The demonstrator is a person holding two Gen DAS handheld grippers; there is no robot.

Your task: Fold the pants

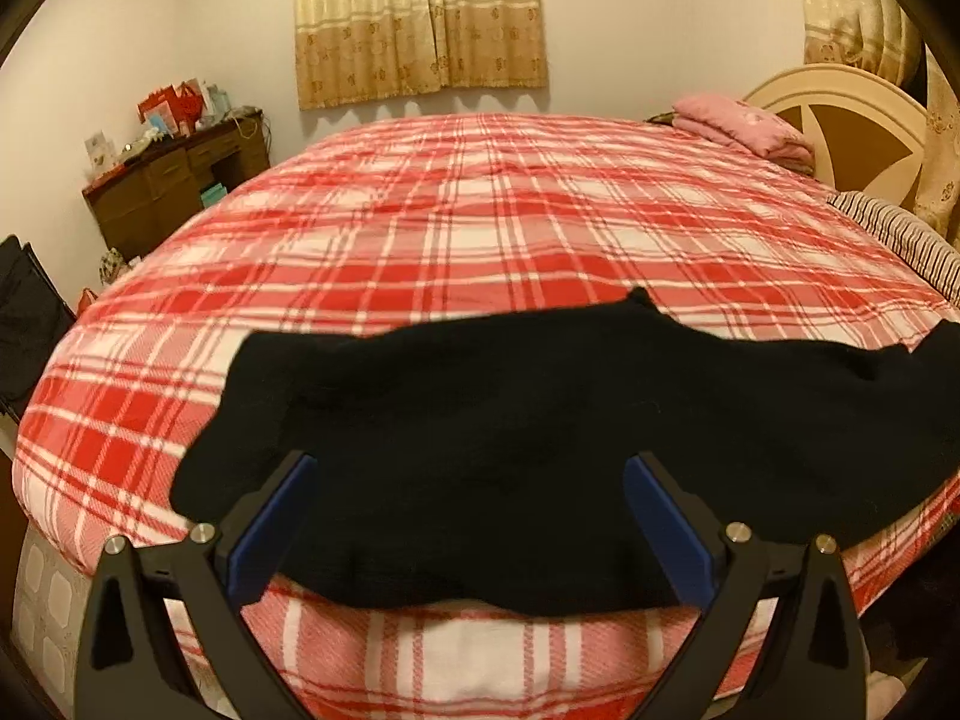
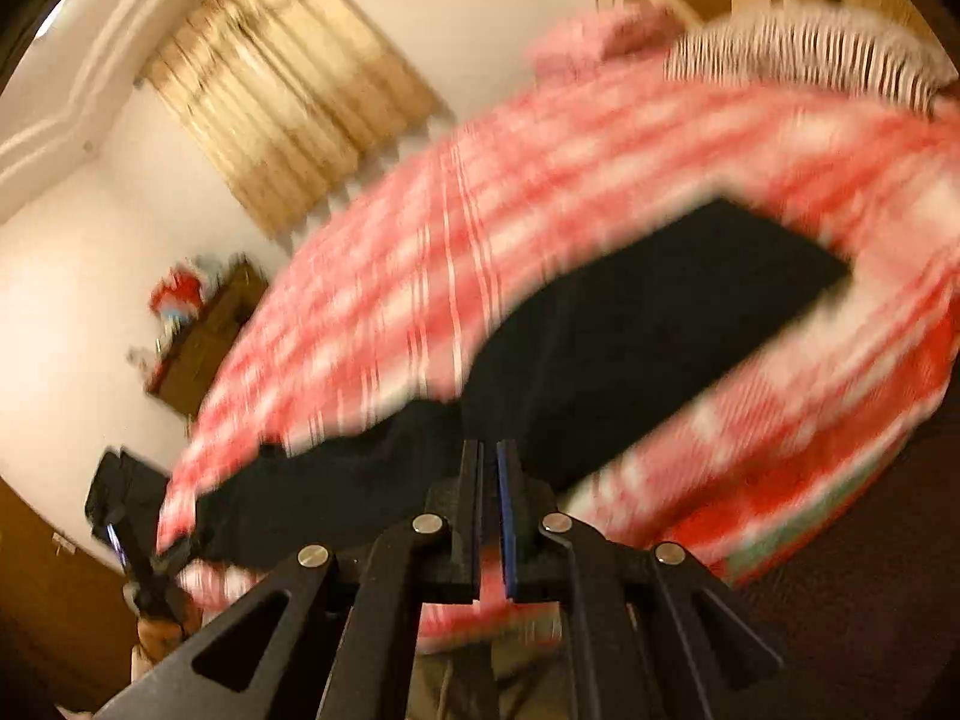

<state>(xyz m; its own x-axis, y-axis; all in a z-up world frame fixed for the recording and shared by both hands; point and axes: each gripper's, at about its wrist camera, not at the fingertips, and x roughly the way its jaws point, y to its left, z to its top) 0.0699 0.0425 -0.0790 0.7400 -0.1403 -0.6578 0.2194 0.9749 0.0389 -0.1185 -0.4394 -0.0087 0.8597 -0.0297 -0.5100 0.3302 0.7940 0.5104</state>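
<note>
Black pants (image 1: 540, 438) lie spread across the near edge of the bed, on a red and white plaid blanket (image 1: 480, 228). My left gripper (image 1: 468, 468) is open, its blue-padded fingers wide apart just above the near part of the pants, holding nothing. In the blurred, tilted right wrist view the pants (image 2: 630, 348) stretch away to the upper right. My right gripper (image 2: 489, 450) is shut, fingers nearly together, close over the pants' near edge; no cloth shows between them. The left gripper (image 2: 138, 552) shows at the lower left of that view.
A brown wooden dresser (image 1: 174, 180) with clutter stands at the left wall. A pink folded cloth (image 1: 738, 120), a striped pillow (image 1: 894, 228) and a cream headboard (image 1: 840, 114) are at the far right. Curtains (image 1: 420, 18) hang on the back wall.
</note>
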